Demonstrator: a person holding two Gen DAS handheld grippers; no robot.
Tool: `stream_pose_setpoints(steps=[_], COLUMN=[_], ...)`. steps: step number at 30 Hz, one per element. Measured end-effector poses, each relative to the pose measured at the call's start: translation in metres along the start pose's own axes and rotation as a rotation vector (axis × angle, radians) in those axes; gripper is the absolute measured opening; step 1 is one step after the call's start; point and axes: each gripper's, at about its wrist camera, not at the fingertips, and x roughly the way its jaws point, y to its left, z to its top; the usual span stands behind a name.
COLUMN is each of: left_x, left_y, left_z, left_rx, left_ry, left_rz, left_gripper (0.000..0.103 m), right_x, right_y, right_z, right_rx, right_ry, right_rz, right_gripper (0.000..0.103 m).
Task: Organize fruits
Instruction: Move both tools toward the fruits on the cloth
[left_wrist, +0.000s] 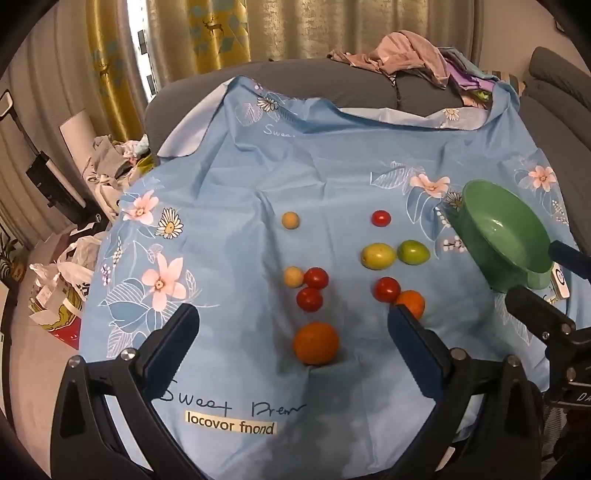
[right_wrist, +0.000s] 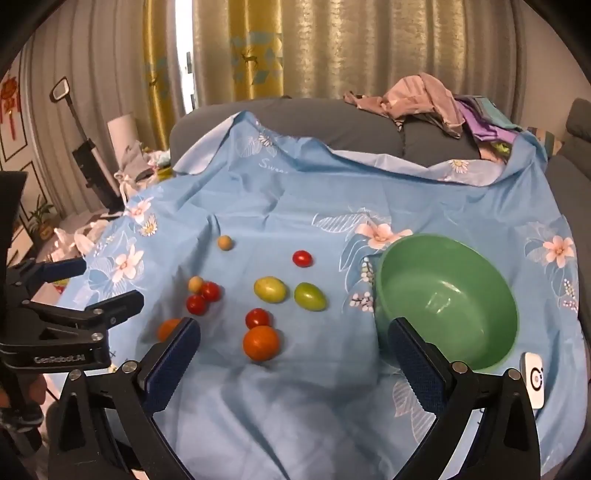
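Note:
Fruit lies loose on a blue flowered cloth (left_wrist: 240, 177). A large orange (left_wrist: 316, 343) sits just beyond my open left gripper (left_wrist: 293, 317). A second orange (right_wrist: 260, 343) touches a red tomato (right_wrist: 258, 318) just ahead of my open right gripper (right_wrist: 294, 326). Two more tomatoes (left_wrist: 312, 288) crowd a small tan fruit (left_wrist: 293, 277). A yellow-green fruit (left_wrist: 378, 255) and a green one (left_wrist: 413, 252) lie side by side. Farther back are a lone tomato (left_wrist: 381, 218) and another tan fruit (left_wrist: 290, 220). The empty green bowl (right_wrist: 480, 332) stands at the right. Neither gripper holds anything.
A small white device (right_wrist: 533, 380) lies by the bowl's near right side. The cloth covers a grey sofa, with a pile of clothes (right_wrist: 424, 99) on its backrest. Bags and clutter sit on the floor (left_wrist: 62, 280) off the cloth's left edge.

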Motion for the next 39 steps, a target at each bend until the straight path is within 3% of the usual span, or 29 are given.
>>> stream_pose_setpoints(steps=[8, 26, 32, 39], left_x=[-0.006, -0.009, -0.007, 0.005], left_y=[0.003, 0.018, 0.022, 0.018], left_z=[-0.003, -0.010, -0.020, -0.033], left_rx=[-0.019, -0.029, 0.007, 0.022], left_ry=[-0.004, -0.018, -0.041, -0.007], left_rz=[0.006, -0.051, -0.091, -0.159], left_gripper=[0.102, 0.102, 0.102, 0.101], right_x=[-0.002, 0.001, 0.011, 0.028], right_y=[-0.009, -0.015, -0.019, -0.017], right_z=[-0.009, -0.013, -0.018, -0.025], right_rx=[0.012, 0.038, 0.051, 0.037], right_ry=[-0.027, -0.017, 0.008, 0.049], right_rz=[0.057, 0.073, 0.103, 0.160], right_gripper=[0.102, 0.102, 0.102, 0.102])
